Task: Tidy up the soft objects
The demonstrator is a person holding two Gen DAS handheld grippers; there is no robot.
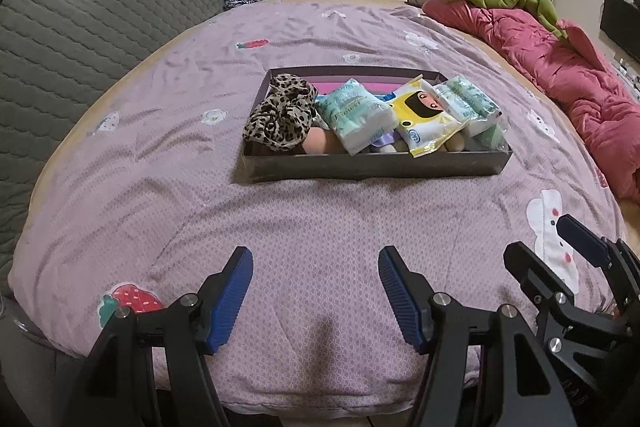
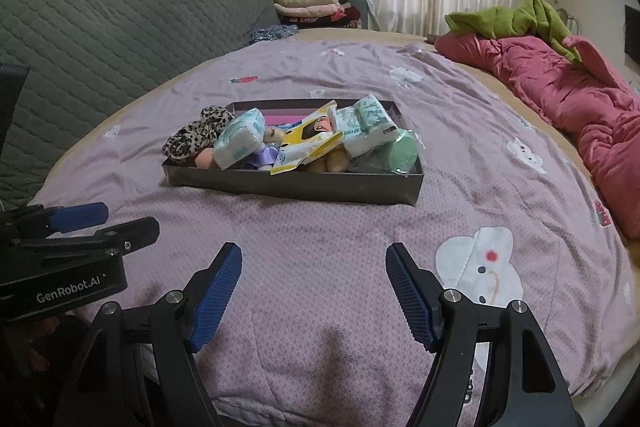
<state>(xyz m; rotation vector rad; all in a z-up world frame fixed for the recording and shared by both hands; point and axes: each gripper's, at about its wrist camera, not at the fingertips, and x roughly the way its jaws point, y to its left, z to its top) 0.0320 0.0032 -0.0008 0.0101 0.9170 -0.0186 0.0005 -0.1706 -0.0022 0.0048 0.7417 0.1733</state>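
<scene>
Resting on the purple bedspread [image 1: 160, 163], a shallow dark box [image 1: 376, 167] holds every soft thing in sight, heaped and overlapping. From left to right in the left wrist view: a leopard-print cloth [image 1: 280, 115] bunched at the left end, a pale tissue pack [image 1: 356, 115], a yellow wipes pouch [image 1: 424, 115] lying tilted across other items, and a second tissue pack [image 1: 466, 103] at the right end. The right wrist view also shows a green roll [image 2: 402, 151] in clear wrap near the front right corner. Both tools hover near the bed's front edge, well apart from the box: the left gripper [image 1: 316, 287] and the right gripper [image 2: 314, 287] each stand with jaws spread wide and nothing between them. All of it should be light and squashy. The plastic wrappers look slippery, so a pack is best pinched across its narrow middle; the cloth will drape, so take a thick fold
</scene>
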